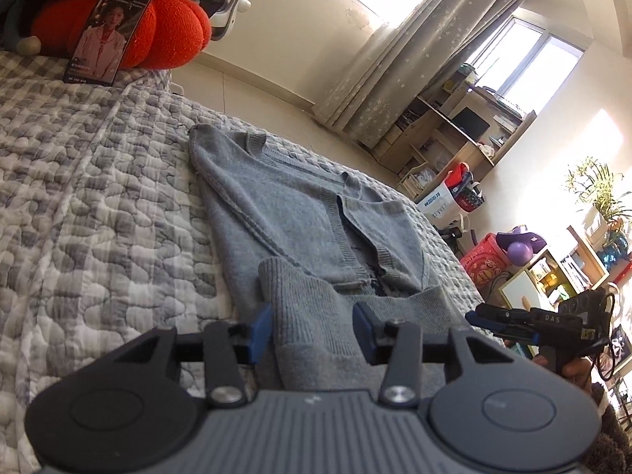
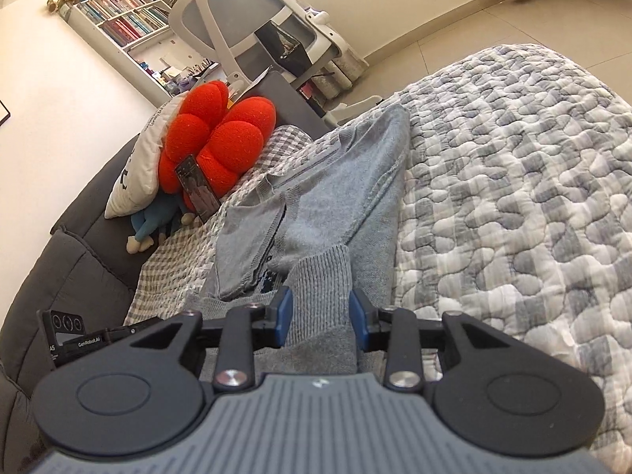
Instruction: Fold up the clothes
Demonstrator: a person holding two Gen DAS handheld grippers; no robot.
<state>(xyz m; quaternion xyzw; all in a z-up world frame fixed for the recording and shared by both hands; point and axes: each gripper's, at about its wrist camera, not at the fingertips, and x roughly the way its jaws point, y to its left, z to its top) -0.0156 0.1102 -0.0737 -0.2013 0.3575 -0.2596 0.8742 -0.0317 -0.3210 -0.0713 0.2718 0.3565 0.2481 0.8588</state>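
A grey knitted sweater (image 1: 276, 205) lies flat on the quilted bed cover (image 1: 98, 197), its sleeves folded in over the chest. Its ribbed hem (image 1: 312, 304) is doubled up toward the chest. My left gripper (image 1: 312, 330) stands open, and a bunch of that hem sits between its blue pads. In the right wrist view the same sweater (image 2: 335, 181) stretches away from me. My right gripper (image 2: 322, 316) is open too, with the ribbed hem (image 2: 320, 276) between its pads. The right gripper (image 1: 480, 314) shows at the bed's edge in the left wrist view, held by a hand.
A red puffy cushion (image 1: 166, 27) with a phone (image 1: 106, 31) leaning on it sits at the bed's head, beside a white pillow (image 2: 138, 170). An office chair (image 2: 237, 19) and a bookshelf (image 2: 122, 12) stand beyond. Desk shelves (image 1: 454, 138) and boxes line the far wall.
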